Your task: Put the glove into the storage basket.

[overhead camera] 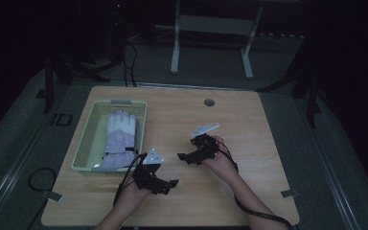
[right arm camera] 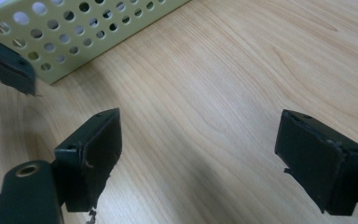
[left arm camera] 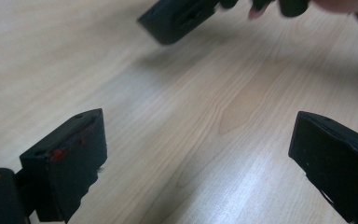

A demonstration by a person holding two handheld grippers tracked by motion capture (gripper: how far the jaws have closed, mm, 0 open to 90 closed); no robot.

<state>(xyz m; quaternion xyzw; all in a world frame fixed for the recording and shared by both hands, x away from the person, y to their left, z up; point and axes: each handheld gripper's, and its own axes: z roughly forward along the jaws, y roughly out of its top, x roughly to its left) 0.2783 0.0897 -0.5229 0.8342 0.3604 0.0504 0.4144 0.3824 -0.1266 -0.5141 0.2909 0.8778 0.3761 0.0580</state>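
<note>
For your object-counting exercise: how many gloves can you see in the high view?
1. A single pale glove lies inside the green basket on the table's left side, fingers pointing away from the person. Another could be hidden beneath it; the pictures cannot settle that.

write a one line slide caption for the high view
Two hand-held grippers, left gripper and right gripper, hover open over a wooden table beside a basket holding a white glove.
</note>
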